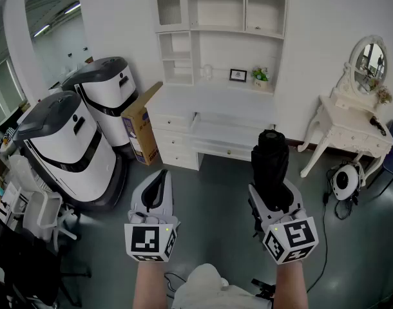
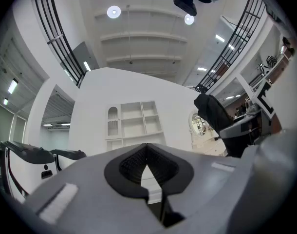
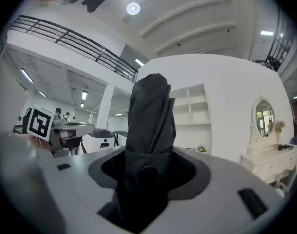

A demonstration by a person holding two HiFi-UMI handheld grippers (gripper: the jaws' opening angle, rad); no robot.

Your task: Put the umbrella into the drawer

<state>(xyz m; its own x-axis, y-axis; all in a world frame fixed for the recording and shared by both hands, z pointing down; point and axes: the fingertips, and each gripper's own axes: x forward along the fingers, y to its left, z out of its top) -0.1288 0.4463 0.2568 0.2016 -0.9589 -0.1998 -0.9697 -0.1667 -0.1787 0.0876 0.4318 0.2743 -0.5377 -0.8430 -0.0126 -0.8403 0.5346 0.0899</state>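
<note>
A black folded umbrella [image 1: 270,163] stands upright between the jaws of my right gripper [image 1: 272,197], which is shut on its lower part. In the right gripper view the umbrella [image 3: 148,126] fills the space between the pads of the right gripper [image 3: 146,174], with its strap button facing the camera. My left gripper [image 1: 159,184] is held beside it at the left, shut with nothing in it; its pads [image 2: 139,167] meet in the left gripper view. Ahead stands a white desk [image 1: 209,105] with small drawers at the left and a wide middle drawer [image 1: 225,149] under the top.
Two large white-and-black machines [image 1: 67,147] [image 1: 109,98] and a cardboard box [image 1: 142,127] stand left of the desk. A white dressing table [image 1: 351,131] with an oval mirror is at the right, and a round white device [image 1: 345,180] with cables lies on the grey floor.
</note>
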